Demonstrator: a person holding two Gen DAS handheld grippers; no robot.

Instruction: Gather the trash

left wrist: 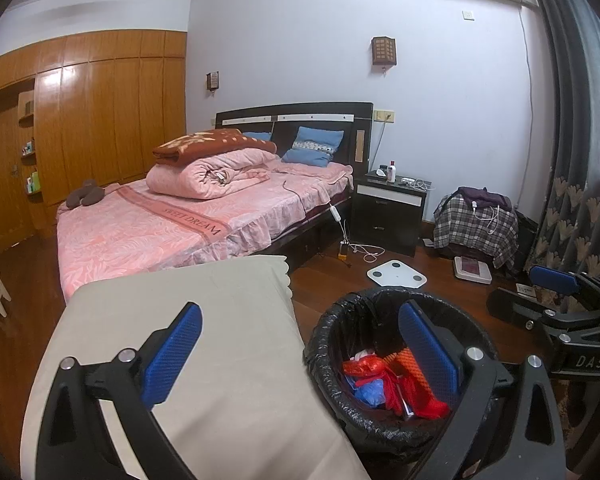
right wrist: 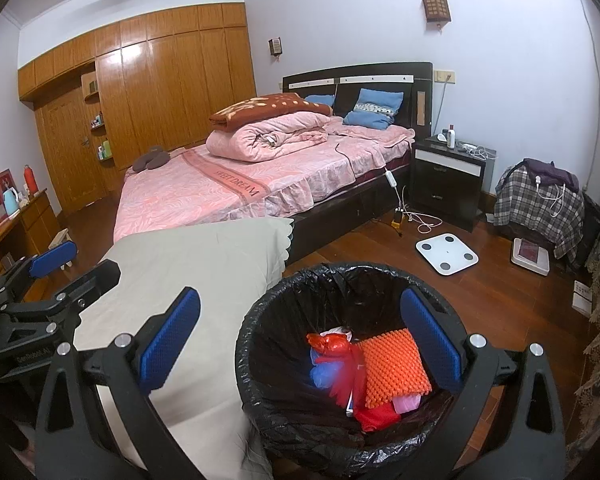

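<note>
A round bin with a black liner (left wrist: 336,320) (right wrist: 300,280) stands on the wood floor beside a cloth-covered table (left wrist: 204,312) (right wrist: 204,264). Inside lie an orange textured pad (right wrist: 392,368) (left wrist: 404,360), red plastic wrap (right wrist: 332,344) (left wrist: 360,366) and a blue scrap (right wrist: 320,376) (left wrist: 366,392). My left gripper (left wrist: 300,356) is open and empty, over the table edge and bin rim; it also shows at the left in the right wrist view (right wrist: 72,268). My right gripper (right wrist: 300,344) is open and empty above the bin; it also shows at the right in the left wrist view (left wrist: 528,288).
A bed with pink bedding (left wrist: 172,220) (right wrist: 236,188) stands behind the table. A dark nightstand (left wrist: 388,212) (right wrist: 448,176), a white scale (left wrist: 396,274) (right wrist: 446,254), cables and a plaid-covered chair (left wrist: 476,224) (right wrist: 540,204) are on the right. Wooden wardrobes (left wrist: 100,120) line the left wall.
</note>
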